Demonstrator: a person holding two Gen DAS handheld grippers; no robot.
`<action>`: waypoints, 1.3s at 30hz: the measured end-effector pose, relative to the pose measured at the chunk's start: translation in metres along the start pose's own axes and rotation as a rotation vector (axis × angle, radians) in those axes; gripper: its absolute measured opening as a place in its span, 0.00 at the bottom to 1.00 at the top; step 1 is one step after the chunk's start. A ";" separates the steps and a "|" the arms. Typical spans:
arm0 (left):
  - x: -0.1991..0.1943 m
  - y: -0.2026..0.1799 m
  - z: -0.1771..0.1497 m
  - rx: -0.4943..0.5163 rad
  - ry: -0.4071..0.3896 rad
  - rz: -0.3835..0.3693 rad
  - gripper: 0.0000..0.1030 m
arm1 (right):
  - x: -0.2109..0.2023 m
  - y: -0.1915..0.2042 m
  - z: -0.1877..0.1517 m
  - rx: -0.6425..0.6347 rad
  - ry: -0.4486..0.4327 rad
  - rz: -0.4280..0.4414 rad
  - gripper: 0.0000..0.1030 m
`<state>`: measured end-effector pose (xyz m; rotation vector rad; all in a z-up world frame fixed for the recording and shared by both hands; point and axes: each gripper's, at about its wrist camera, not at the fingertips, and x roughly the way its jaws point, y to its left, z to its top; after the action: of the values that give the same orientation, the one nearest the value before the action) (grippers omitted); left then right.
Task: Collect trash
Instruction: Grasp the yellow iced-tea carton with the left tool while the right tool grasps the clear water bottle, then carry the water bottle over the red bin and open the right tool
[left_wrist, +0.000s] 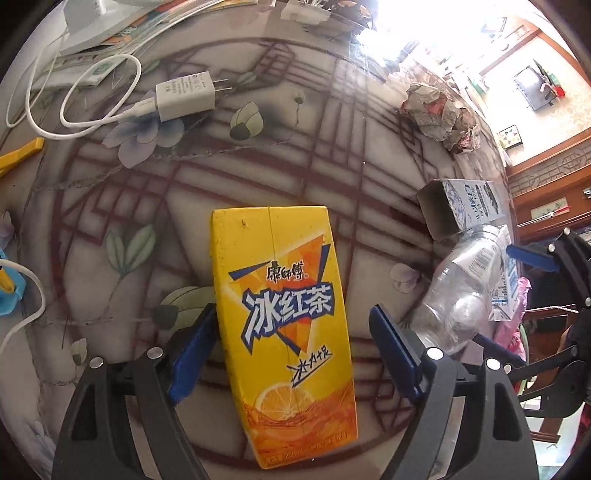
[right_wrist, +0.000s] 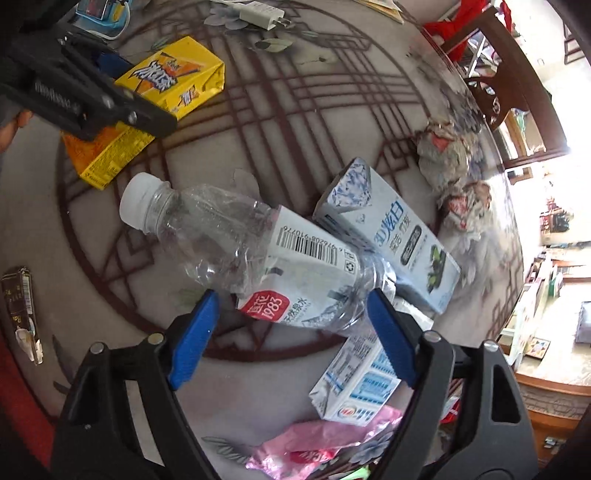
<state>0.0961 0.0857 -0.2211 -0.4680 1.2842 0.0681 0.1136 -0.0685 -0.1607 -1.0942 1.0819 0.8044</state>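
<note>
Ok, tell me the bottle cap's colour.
White cap on the clear bottle, clearest in the right wrist view.

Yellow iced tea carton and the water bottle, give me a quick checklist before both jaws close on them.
1. Left gripper open around the yellow iced tea carton: ok.
2. Carton centred between the jaws: not ok, it sits nearer the left pad.
3. Right gripper open astride the crushed water bottle: ok.
4. Bottle free of the blue-and-white carton: not ok, touching.
5. Bottle cap on: ok.
6. Trash bin in view: not ok.
</note>
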 end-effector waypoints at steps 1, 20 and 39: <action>0.001 -0.002 0.001 0.004 -0.002 0.007 0.76 | 0.000 0.001 0.002 -0.009 -0.005 -0.010 0.78; -0.006 -0.001 -0.012 0.029 -0.030 -0.012 0.60 | -0.014 0.007 -0.010 0.322 -0.105 0.101 0.53; -0.069 -0.088 -0.043 0.259 -0.137 -0.114 0.60 | -0.116 0.021 -0.142 1.160 -0.414 0.117 0.53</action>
<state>0.0639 0.0043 -0.1391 -0.3068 1.1112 -0.1580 0.0207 -0.1984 -0.0684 0.1135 1.0087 0.3323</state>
